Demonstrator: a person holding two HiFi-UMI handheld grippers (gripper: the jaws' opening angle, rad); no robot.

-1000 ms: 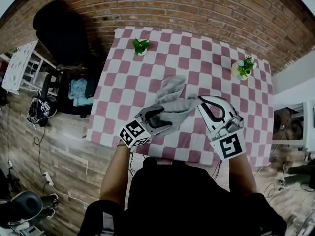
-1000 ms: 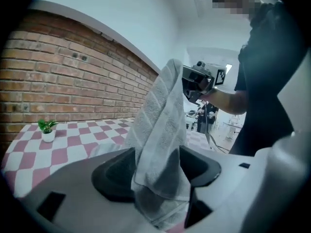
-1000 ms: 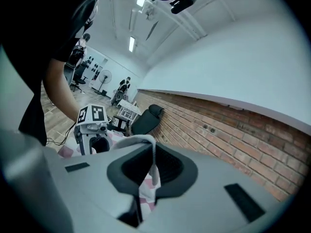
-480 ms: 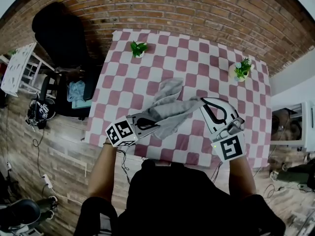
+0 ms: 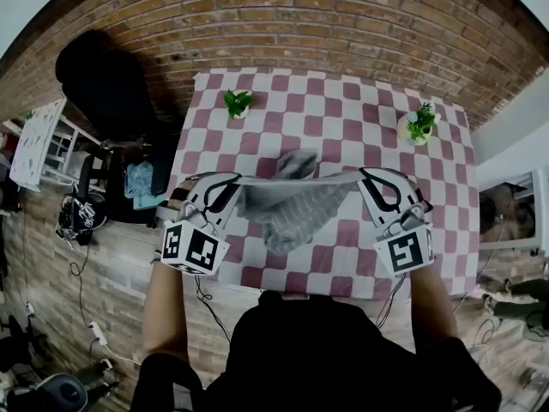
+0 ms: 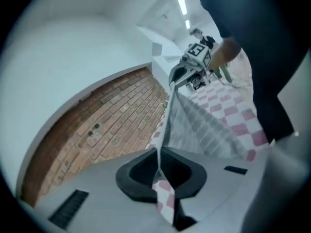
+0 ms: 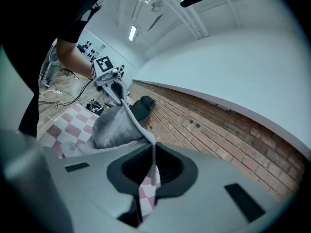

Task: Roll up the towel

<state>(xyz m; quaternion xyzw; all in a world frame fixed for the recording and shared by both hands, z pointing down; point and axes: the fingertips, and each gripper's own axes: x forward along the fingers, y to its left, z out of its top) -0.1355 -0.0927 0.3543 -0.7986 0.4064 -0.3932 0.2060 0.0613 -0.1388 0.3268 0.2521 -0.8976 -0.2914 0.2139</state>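
Above the table (image 5: 343,110), head view: stretches towel (image 5: 296,204) taut between left gripper (image 5: 232,181) at 9 o'clock and right gripper (image 5: 367,177) at 3, up from a heap a second ago. Left gripper view: just clamped shut on one end. Right gripper view: pinches the other. Looks ready to spread flat for rolling.

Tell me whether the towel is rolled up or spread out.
Spread, not rolled: the towel hangs, top edge taut between the left gripper and right gripper, both shut on it.

soft grey cloth towel (image 5: 296,211); matt checked tablecloth (image 5: 343,118); rough brick wall (image 5: 300,24)
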